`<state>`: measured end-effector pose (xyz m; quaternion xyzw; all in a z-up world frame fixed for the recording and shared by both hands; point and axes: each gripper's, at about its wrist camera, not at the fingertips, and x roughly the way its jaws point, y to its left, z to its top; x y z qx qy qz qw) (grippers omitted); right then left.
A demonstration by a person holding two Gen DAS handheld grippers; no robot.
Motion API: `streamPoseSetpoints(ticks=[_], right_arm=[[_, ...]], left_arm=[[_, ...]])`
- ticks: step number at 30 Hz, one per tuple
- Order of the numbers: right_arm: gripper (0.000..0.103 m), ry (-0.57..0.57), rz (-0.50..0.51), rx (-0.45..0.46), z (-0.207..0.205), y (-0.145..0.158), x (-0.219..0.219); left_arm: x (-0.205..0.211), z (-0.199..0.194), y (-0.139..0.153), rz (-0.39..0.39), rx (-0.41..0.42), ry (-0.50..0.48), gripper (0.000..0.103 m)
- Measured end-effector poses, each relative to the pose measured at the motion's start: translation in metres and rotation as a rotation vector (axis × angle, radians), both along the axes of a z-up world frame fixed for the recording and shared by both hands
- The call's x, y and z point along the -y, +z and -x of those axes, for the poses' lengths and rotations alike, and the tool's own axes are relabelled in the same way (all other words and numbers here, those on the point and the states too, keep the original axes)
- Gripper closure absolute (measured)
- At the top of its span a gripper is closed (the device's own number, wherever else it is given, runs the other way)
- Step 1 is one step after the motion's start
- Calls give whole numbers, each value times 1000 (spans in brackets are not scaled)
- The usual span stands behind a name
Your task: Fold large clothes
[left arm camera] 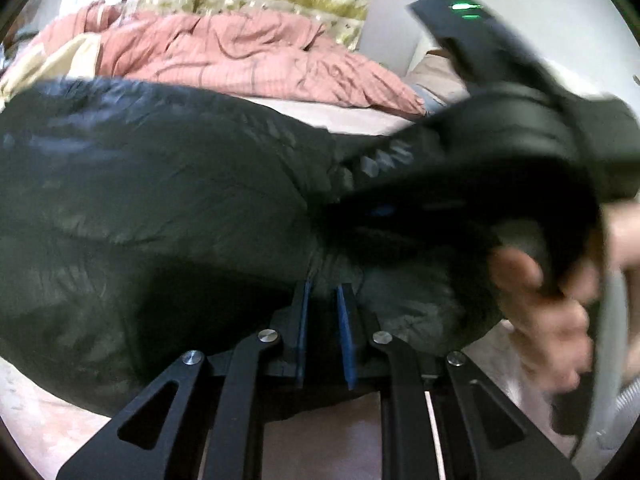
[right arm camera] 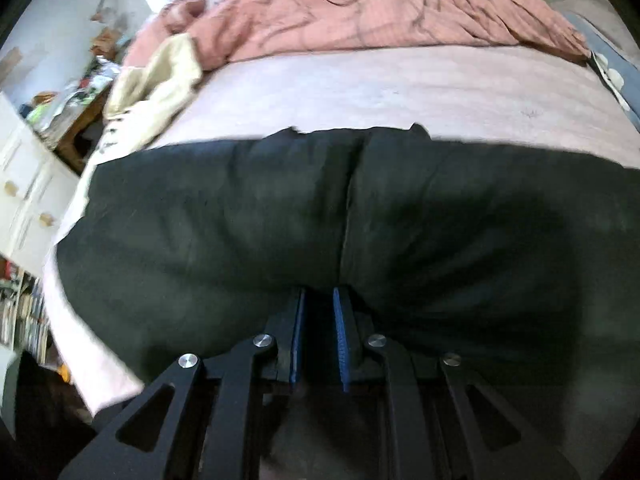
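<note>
A large black padded jacket lies across the bed and fills most of both views. My left gripper is shut on a bunch of the jacket's fabric, which puckers between the blue pads. In the left wrist view the right gripper's body and the hand holding it show blurred at the right, close over the jacket. In the right wrist view my right gripper is shut on the jacket at a seam or fold line running away from the pads.
A pale pink bed sheet lies under the jacket. A crumpled pink quilt and a cream cloth lie at the far side. A cluttered wooden table and white drawers stand left of the bed.
</note>
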<state>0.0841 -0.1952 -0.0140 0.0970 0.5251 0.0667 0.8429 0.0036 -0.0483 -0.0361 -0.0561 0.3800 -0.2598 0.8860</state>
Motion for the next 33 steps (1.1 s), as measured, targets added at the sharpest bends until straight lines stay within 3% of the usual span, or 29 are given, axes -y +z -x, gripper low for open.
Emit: streamPoseSetpoints(ticks=[5, 8, 10, 13, 16, 17, 19, 21, 23, 25, 30, 33], right_arm=[[96, -70, 79, -13, -47, -11, -1], [102, -131, 35, -50, -70, -24, 10], [102, -97, 57, -46, -74, -29, 7], [102, -81, 48, 8, -64, -20, 10], [101, -160, -67, 135, -26, 10, 34], [95, -171, -107, 200, -4, 23, 41], [73, -173, -124, 310, 43, 45, 50], [33, -151, -126, 432, 102, 64, 55], [27, -134, -165, 531, 151, 73, 62], [20, -184, -213, 569, 193, 69, 74], [19, -426, -339, 535, 250, 19, 117], [19, -484, -278, 501, 243, 7, 132]], left_arm=[[3, 0, -1, -15, -8, 3, 88], [5, 0, -1, -23, -12, -2, 88], [5, 1, -2, -23, -8, -3, 88], [4, 2, -1, -16, -5, -4, 88], [1, 2, -1, 4, 0, -5, 88], [-1, 1, -1, 13, -5, -6, 88], [-2, 1, 0, 16, -10, -6, 88], [2, 2, 1, -18, 1, -7, 88], [7, 2, 2, -57, 19, -15, 88], [7, 1, 2, -62, 21, -14, 88], [5, 3, 2, -51, 32, -12, 88], [6, 5, 2, -62, 40, -10, 88]])
